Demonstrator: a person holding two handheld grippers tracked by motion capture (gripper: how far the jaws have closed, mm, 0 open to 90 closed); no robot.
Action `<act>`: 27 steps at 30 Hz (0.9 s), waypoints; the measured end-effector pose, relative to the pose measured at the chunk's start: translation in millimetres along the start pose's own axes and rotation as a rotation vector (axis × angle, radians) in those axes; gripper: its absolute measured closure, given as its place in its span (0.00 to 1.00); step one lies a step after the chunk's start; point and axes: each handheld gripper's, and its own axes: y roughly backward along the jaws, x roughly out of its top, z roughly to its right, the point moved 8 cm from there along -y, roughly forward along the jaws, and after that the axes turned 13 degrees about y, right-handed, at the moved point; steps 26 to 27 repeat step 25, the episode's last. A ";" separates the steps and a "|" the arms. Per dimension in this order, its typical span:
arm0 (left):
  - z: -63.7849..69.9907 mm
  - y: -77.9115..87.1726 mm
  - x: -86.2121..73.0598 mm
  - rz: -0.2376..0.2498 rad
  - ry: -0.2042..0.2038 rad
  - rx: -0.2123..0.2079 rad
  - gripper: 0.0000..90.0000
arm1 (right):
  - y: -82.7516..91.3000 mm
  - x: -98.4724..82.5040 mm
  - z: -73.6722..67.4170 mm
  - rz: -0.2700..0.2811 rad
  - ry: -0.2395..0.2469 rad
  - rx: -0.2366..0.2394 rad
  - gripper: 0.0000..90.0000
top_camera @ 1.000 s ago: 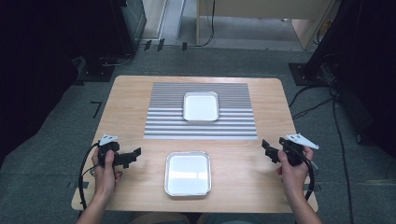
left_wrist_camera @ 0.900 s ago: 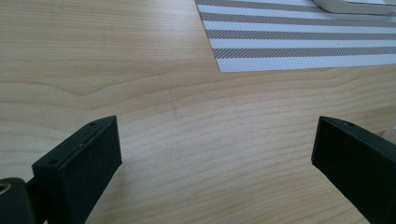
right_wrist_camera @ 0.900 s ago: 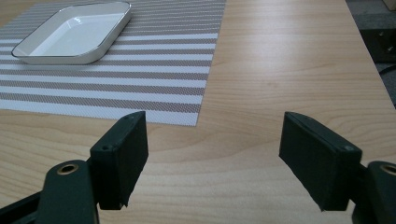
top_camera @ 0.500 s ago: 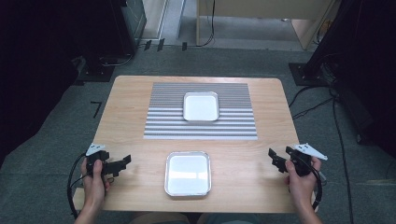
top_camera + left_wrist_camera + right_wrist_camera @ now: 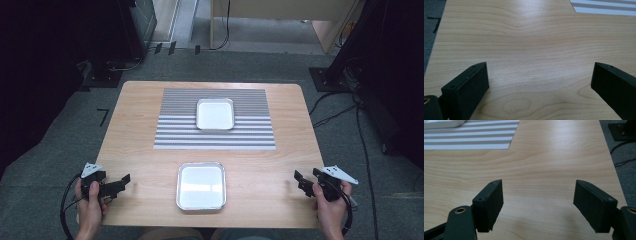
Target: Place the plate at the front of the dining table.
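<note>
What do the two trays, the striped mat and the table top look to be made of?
Near tray and far tray: probably metal, perhaps steel or aluminium, going by the bright rolled rim and pale reflective floor. Striped mat: looks woven, vinyl or fabric, judging by the fine grey and white ribbing and its flat lie. Table top: light wood or wood-look laminate with a matte sheen; grain and knots show in the left gripper view.
</note>
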 end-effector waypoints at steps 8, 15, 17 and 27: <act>-2.0 2.3 -10.4 -0.024 -0.064 0.052 0.01 | 4.2 -18.6 1.9 -0.028 0.015 -0.008 0.27; 2.7 -3.2 -16.9 -0.031 -0.151 0.113 0.01 | 5.9 -27.6 -3.1 -0.064 0.053 -0.020 0.27; 3.7 -4.2 -17.2 -0.022 -0.158 0.103 0.01 | 5.6 -28.8 -6.3 -0.080 0.092 -0.028 0.27; 4.1 -6.3 -16.5 -0.007 -0.161 0.093 0.00 | 5.1 -30.2 -14.0 -0.096 0.143 -0.029 0.26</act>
